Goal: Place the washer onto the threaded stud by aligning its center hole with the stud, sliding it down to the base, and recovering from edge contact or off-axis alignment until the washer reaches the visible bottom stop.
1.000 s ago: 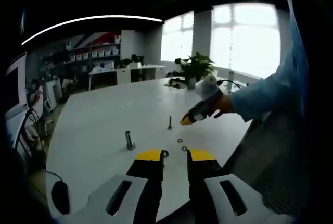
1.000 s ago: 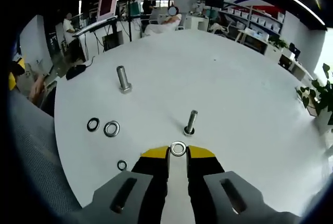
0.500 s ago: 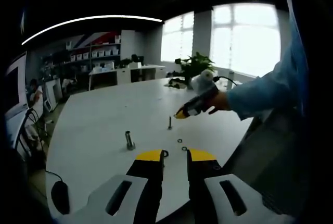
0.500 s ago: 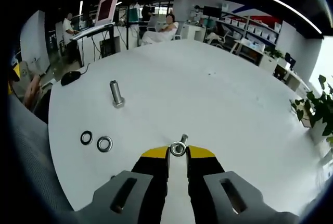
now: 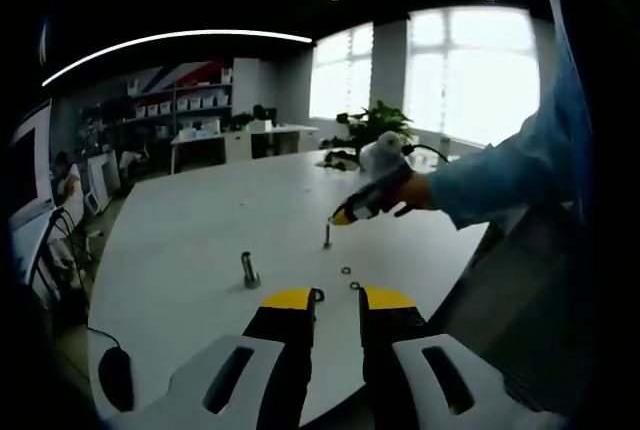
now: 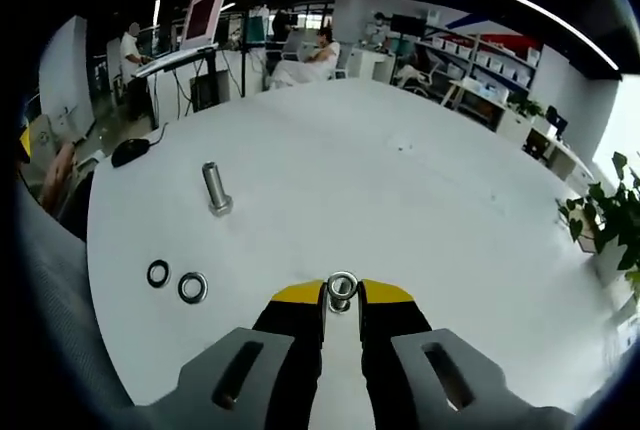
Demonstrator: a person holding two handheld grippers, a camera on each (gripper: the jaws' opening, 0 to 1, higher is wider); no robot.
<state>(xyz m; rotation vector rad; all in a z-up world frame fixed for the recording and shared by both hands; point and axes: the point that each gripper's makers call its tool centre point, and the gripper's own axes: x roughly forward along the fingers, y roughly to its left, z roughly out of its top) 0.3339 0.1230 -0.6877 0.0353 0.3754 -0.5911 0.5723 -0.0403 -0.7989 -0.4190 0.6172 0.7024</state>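
On the white table (image 6: 420,180), taking the threaded stud (image 5: 327,235) as the landmark: in the right gripper view a black ring (image 6: 158,273) lies farthest to its left, a silver washer (image 6: 192,287) just beside that ring, and a larger upright bolt (image 6: 214,188) stands well apart, up and to the left. The right gripper (image 6: 342,293) is clenched on the washer (image 6: 342,284), which sits directly over the stud's top, seen through its hole; how far down it has gone cannot be told. In the left gripper view the big bolt (image 5: 248,269) stands left of the stud, the left gripper (image 5: 338,300) hangs released with jaws apart near two small rings, and the right gripper (image 5: 345,216) reaches the stud from the right
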